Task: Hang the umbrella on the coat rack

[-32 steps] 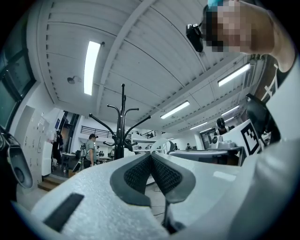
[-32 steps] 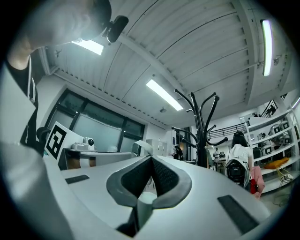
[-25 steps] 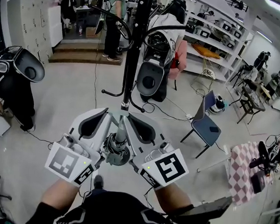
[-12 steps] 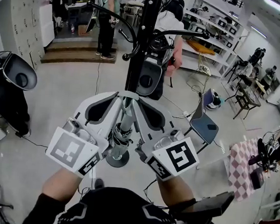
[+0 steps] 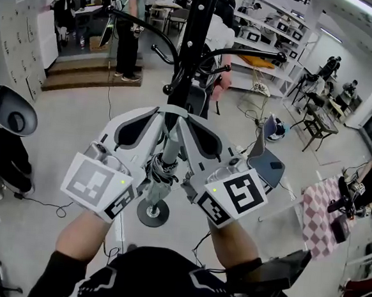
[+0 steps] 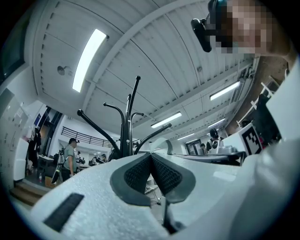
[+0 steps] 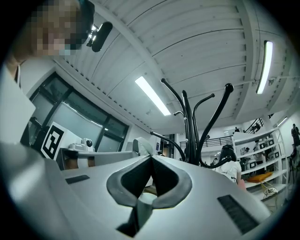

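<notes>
Right, one umbrella (image 5: 160,171) here, folded up dark and tight. It sits between two grippers held side by side, and it looks to be touching both. The left gripper (image 5: 158,110) has its jaws brought together, pad tips meeting, and nothing shows between them in the left gripper view. The right gripper (image 5: 183,114) is the same, tips closed on each other. A pale rounded piece shows low in the hollow behind those tips, and I can't tell what it is. The umbrella's grey shaft runs up between the two grippers toward the pole.

One coat rack (image 5: 193,43), black, is just ahead of the grippers. Its round base (image 5: 152,212) stands on the floor under them. From the left gripper view I count at least five curved arms fanning off the top. The umbrella isn't on any of them.

The floor (image 5: 65,135) is plain grey with cables trailing across it. There's one blue chair (image 5: 268,167) to the right and one checked cloth (image 5: 319,213) further right. White shelving (image 5: 272,30) stands at the back right and wooden steps (image 5: 76,75) at the back left. A person in a green top (image 5: 127,18) stands near the steps, with several others further off. Long strip lights run overhead on a ribbed white ceiling.
</notes>
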`<state>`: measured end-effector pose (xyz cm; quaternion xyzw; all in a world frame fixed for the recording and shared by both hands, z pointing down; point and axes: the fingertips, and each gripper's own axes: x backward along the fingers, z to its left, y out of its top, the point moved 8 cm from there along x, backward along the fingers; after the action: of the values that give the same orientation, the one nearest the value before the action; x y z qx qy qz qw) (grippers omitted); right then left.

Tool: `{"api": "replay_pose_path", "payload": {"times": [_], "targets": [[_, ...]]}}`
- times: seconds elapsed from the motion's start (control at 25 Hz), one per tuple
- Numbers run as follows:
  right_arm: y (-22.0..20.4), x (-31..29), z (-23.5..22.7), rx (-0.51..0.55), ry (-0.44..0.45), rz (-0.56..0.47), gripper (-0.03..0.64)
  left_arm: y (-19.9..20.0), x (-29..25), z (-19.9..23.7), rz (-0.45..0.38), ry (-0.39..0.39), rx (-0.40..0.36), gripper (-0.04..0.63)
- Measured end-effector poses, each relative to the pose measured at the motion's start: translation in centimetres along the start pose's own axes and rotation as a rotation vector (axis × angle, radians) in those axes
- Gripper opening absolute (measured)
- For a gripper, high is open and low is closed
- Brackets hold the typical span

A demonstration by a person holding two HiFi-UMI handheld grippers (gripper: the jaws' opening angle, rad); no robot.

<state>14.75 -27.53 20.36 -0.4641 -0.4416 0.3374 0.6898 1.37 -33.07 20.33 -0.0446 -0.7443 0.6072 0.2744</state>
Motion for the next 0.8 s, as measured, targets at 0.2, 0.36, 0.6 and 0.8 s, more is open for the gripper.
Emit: {"api": "replay_pose_path", "payload": {"times": [0.2,0.36,0.6,0.8], "targets": [[-0.9,-2.1,-0.5,-0.002,-0.032,0.016,0.008,-0.7,-0.9,2.2,0.001,-0.023,0.01,0.011],[-1.2,-2.8,-1.1,0.009,-0.055,0.015,0.008,-1.1,-1.7,3.1,-0.005,-0.035,0.025,0.011],[-1.9,-4.1,-1.9,0.017,-0.095,0.03,0.008,-2.0,-3.1,4.5,0.006,-0.066,0.047,0.011],[-2.3,-5.5,-2.2,0.016,-0.13,0.048,0.008,-2.4,-4.0,6.2,0.023,-0.1,0.062,0.011]]}}
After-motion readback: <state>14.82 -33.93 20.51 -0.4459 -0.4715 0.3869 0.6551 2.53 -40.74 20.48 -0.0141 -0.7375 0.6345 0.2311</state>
